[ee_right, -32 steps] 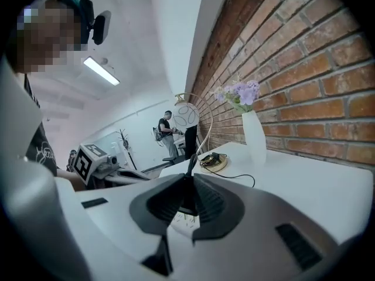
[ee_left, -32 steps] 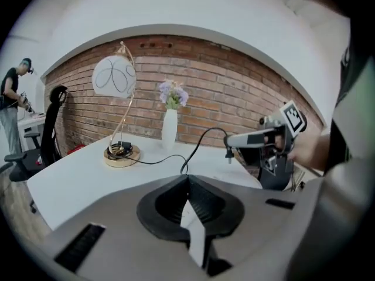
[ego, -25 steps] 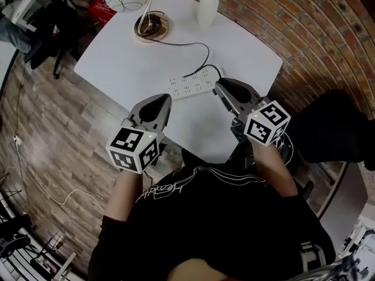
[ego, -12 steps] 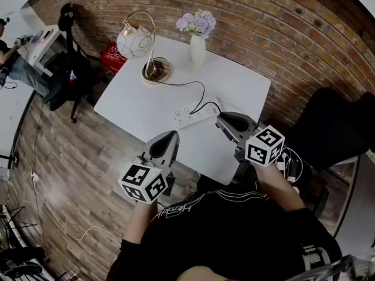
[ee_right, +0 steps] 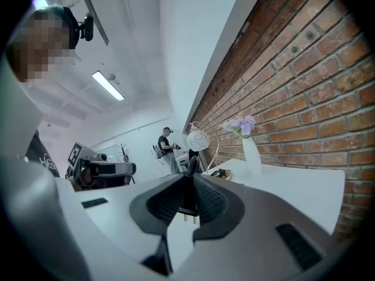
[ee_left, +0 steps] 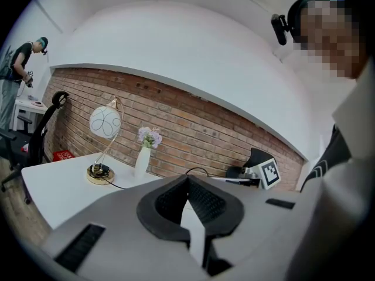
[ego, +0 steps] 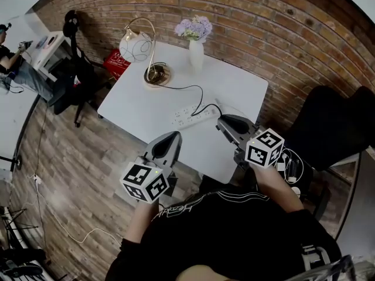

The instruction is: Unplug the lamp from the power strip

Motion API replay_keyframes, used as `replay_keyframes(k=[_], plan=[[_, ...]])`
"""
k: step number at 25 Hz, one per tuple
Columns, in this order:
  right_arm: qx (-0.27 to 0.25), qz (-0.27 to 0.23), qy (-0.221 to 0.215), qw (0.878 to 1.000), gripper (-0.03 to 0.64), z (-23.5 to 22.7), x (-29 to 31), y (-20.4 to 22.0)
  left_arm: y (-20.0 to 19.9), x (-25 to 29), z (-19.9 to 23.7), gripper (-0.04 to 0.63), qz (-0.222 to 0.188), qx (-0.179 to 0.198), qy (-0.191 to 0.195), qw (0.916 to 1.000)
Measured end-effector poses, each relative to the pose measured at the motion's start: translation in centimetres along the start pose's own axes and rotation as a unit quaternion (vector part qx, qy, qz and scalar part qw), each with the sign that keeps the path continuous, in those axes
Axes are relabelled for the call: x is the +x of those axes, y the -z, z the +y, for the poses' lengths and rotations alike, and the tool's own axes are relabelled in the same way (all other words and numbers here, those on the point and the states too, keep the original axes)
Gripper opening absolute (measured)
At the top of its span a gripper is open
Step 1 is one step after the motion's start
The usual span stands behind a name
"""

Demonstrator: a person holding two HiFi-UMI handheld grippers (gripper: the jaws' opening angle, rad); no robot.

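1. Two grey, wedge-nosed tools are over the near side of the table (ego: pixel 140 107), a smooth white slab with rounded corners: the left gripper (ego: pixel 170 137) and the right gripper (ego: pixel 222 120).
2. On the right gripper, the ribbed black pads are pinched narrow on a small black plug (ee_right: pixel 190 194). Two thin metal prongs (ee_right: pixel 185 216) poke out bare below the pads, clear of any socket.
3. On the left gripper, the pads meet tip to tip with nothing between them. It hovers at the table's front edge, apart from the strip.
4. Mid-table lies the power strip (ego: pixel 190 116), a long white plastic bar with rows of sockets, set slantwise. Its right end is just beside the right gripper's nose.
5. A thin black cord (ego: pixel 196 91) snakes from the lamp's base, dips to the strip, then curves toward the right gripper.
6. At the far left corner stands the lamp (ego: pixel 136 45): a round white globe shade with looping dark lines, an arched gold stem and a round gold base (ego: pixel 157 75).
7. Near it stands a slim white vase (ego: pixel 195 54) of lilac flowers, close to the rough red brick wall (ego: pixel 281 34).
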State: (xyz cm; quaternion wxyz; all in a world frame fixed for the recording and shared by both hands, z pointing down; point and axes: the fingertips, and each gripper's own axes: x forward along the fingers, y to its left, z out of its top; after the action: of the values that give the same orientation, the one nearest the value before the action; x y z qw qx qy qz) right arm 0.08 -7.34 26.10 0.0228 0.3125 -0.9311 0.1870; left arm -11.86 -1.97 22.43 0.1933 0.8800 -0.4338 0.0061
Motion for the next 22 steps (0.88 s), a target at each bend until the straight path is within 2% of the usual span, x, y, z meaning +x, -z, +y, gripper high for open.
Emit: replay_keyframes(k=[7, 22], plan=[[-0.018, 0.005, 0.002, 1.000, 0.029, 0.33, -0.37, 0.19, 0.35, 0.17, -0.67, 0.003, 0.004, 0.001, 0.004, 1.0000], [-0.016, 0.010, 0.005, 1.000, 0.029, 0.44, -0.54, 0.31, 0.14, 0.20, -0.97, 0.003, 0.002, 0.004, 0.010, 0.9999]])
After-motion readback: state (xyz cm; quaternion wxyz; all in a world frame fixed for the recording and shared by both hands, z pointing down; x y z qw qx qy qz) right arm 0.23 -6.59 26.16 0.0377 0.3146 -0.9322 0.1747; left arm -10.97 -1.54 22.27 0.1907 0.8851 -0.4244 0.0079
